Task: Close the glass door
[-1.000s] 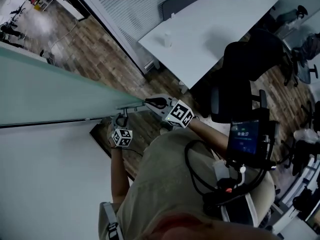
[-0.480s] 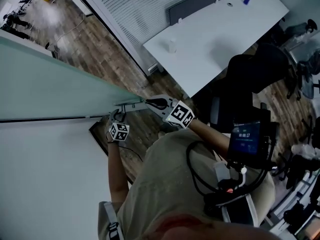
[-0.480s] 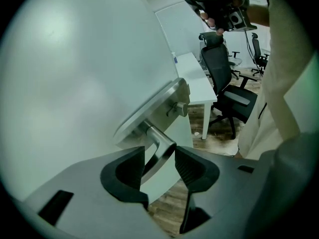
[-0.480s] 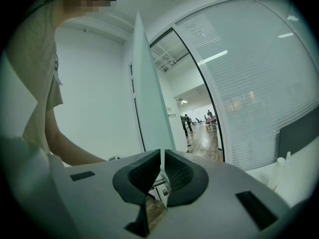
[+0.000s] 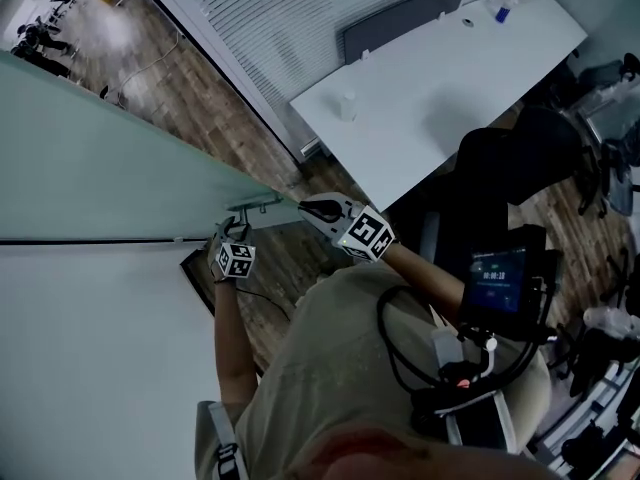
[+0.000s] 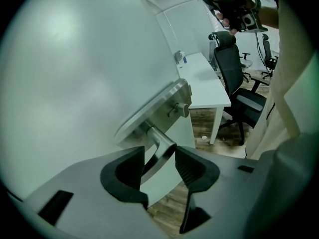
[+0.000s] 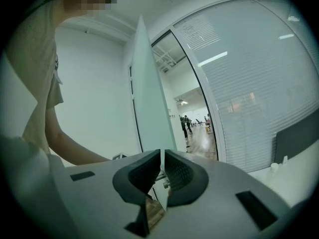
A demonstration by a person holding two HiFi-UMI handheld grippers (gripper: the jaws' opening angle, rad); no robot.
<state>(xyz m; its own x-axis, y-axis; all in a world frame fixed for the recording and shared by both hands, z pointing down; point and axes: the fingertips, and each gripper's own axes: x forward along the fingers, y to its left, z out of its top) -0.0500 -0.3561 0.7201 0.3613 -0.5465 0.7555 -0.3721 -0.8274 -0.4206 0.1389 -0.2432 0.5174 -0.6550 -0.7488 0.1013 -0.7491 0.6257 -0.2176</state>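
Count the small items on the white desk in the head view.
3 on the white desk: a pale cup near its left end, a tiny item toward the far right end, and a blue-topped bottle just beyond that. Smaller things may go unseen.

The right gripper (image 7: 162, 158) has its jaws closed on the thin edge of the door (image 7: 149, 98). An arm (image 7: 75, 151) is at left, blinds (image 7: 249, 83) at right.

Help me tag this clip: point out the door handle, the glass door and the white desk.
door handle (image 6: 159, 143), left gripper view, on the lever's bend.
glass door (image 5: 90, 168), head view, on the frosted panel.
white desk (image 5: 440, 78), head view, on the bare top.
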